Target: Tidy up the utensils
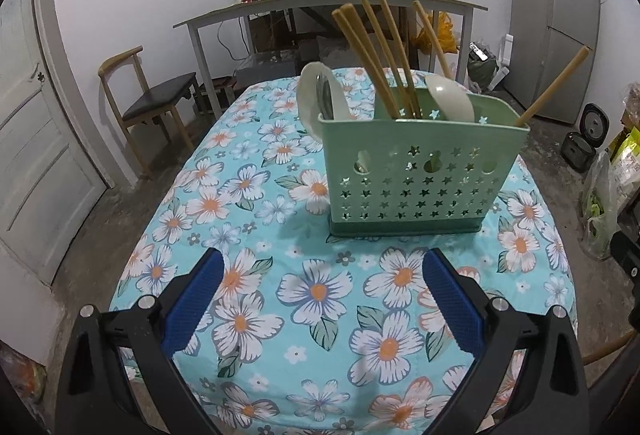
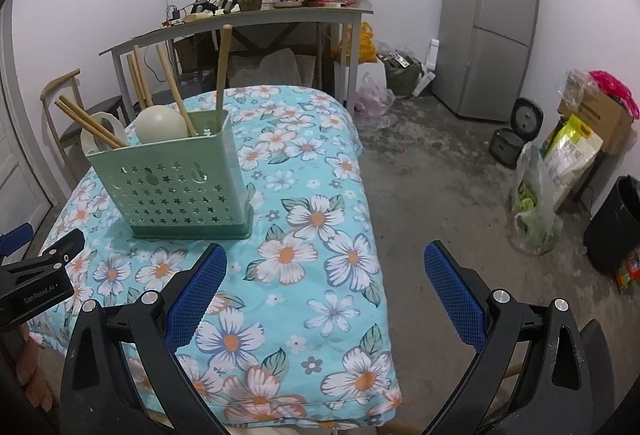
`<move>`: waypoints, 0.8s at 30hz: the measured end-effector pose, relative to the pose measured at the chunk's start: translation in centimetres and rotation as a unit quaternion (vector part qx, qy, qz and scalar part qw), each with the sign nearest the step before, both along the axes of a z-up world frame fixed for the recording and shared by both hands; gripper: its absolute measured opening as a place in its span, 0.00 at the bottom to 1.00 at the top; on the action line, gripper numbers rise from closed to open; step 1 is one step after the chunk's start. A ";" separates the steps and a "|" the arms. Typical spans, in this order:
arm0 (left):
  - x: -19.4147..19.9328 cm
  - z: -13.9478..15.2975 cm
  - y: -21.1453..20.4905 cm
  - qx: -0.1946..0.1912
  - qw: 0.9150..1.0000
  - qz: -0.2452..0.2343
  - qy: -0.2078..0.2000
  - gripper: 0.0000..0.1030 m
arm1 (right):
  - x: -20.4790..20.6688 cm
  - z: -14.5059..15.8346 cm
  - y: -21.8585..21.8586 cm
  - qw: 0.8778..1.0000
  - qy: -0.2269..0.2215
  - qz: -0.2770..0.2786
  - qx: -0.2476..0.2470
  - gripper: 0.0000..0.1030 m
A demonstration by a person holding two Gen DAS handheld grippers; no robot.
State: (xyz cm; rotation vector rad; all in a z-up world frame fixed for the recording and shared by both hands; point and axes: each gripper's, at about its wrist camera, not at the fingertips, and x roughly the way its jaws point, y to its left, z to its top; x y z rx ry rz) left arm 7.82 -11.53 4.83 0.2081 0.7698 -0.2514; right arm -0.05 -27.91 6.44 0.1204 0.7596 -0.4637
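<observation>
Now both the left claw (image 1: pixel 320 291) and right claw (image 2: pixel 325 285) gape wide, holding nothing, near the utensil basket (image 1: pixel 416 175) standing mid-counter (image 1: pixel 248 195), well apart from its edges.

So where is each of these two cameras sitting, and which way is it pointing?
Left wrist: sits on the left claw, facing forward over the flowered table straight at the green caddy; its blue fingers show, spread wide.
Right wrist: sits on the right claw, facing across the table's right corner and floor toward the fridge; the left claw shows at left.
Shared: the caddy, chopsticks, table and fridge.
</observation>
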 end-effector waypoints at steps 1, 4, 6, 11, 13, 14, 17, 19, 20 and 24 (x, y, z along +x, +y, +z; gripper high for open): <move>0.1 -0.1 0.0 0.001 1.000 0.002 0.002 0.95 | 0.0 0.0 -0.1 1.000 0.001 0.000 -0.001 0.92; 0.2 -0.1 0.2 0.002 1.000 0.010 0.001 0.95 | -0.1 -0.1 -0.4 1.000 0.003 -0.002 -0.002 0.92; 0.4 0.0 0.5 0.002 1.000 0.017 -0.002 0.95 | -0.1 0.0 -0.7 1.000 0.003 -0.004 -0.004 0.92; 0.7 0.4 1.3 0.003 0.999 0.039 -0.014 0.95 | -0.5 0.3 -2.0 1.000 0.001 -0.027 -0.009 0.92; 0.7 0.5 1.5 0.004 0.999 0.044 -0.017 0.95 | -0.8 0.4 -2.6 0.999 0.000 -0.035 -0.009 0.92; 0.7 0.6 1.6 0.004 0.999 0.046 -0.019 0.95 | -0.8 0.4 -2.7 0.999 0.000 -0.038 -0.010 0.92; 0.8 0.6 1.8 0.005 0.998 0.051 -0.020 0.95 | -1.0 0.4 -3.1 0.999 0.000 -0.043 -0.011 0.92; 0.8 0.7 1.8 0.006 0.998 0.053 -0.022 0.95 | -1.1 0.5 -3.2 0.999 0.000 -0.044 -0.011 0.92; 0.8 0.7 1.8 0.007 0.998 0.054 -0.022 0.95 | -1.1 0.5 -3.2 0.999 0.000 -0.044 -0.011 0.92; 0.8 0.8 1.8 0.009 0.998 0.054 -0.024 0.95 | -1.0 0.4 -3.1 0.999 0.001 -0.039 -0.012 0.92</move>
